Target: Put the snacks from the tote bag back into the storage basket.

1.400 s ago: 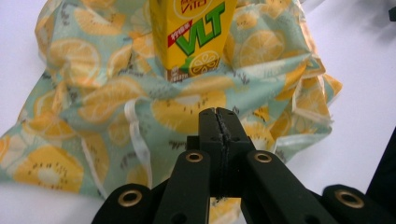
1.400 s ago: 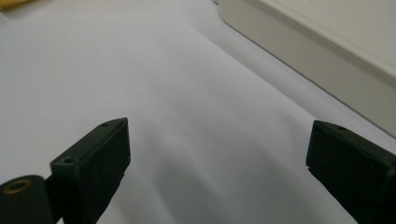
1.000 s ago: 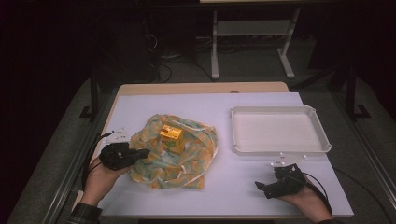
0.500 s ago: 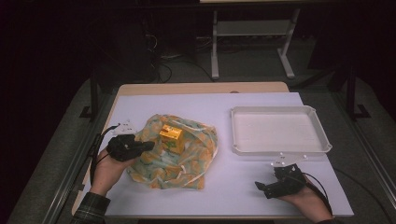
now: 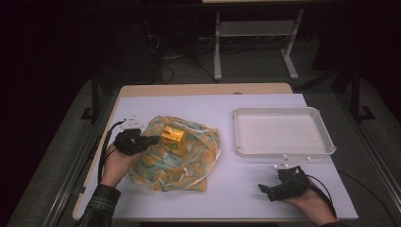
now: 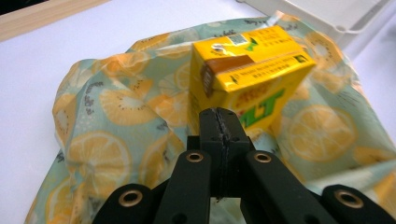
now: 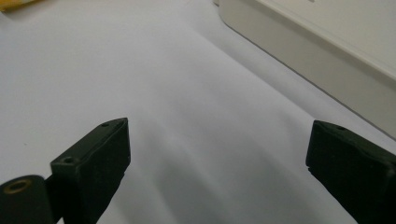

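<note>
A yellow drink carton (image 5: 172, 137) stands on a crumpled cloth bag (image 5: 182, 163) printed with orange slices, left of the table's middle. My left gripper (image 5: 153, 140) is shut, nothing between its jaws, and its tip is just left of the carton. In the left gripper view the closed tip (image 6: 219, 119) sits right before the carton (image 6: 247, 74), low on its near face, over the bag (image 6: 102, 116). Whether it touches the carton I cannot tell. My right gripper (image 5: 263, 189) rests low at the front right, open, with bare table between its jaws (image 7: 217, 140).
A white tray (image 5: 283, 112) lies at the right, just beyond the right gripper; its wall (image 7: 327, 51) runs across the right gripper view. The table is covered in a white sheet (image 5: 198, 106). A dark floor with table legs and cables lies behind.
My left gripper has moved away from the front edge and to the right, closing in on the carton. The right gripper has stayed put.
</note>
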Action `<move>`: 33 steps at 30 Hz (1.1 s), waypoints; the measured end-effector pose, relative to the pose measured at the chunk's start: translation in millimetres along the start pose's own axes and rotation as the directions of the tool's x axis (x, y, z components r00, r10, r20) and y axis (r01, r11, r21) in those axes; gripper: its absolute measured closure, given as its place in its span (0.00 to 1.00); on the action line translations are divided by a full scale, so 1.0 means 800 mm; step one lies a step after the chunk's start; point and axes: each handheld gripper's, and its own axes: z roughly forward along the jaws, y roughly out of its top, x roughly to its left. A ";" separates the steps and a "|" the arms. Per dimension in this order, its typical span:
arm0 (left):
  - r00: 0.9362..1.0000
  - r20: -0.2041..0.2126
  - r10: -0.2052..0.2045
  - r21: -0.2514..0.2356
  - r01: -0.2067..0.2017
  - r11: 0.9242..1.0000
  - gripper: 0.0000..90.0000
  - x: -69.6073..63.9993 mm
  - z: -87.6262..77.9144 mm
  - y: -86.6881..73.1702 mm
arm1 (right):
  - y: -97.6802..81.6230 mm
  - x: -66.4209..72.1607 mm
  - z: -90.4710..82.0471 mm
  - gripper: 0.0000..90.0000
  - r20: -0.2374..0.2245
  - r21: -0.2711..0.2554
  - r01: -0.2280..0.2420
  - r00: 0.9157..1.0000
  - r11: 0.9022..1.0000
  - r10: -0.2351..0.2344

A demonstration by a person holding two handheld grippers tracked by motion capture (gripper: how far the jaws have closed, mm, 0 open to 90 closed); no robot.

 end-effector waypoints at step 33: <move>0.999 0.029 0.032 0.033 -0.032 0.999 1.00 -0.001 0.017 -0.001 | 0.000 -0.001 0.000 0.07 -0.004 0.001 0.007 1.000 1.000 -0.007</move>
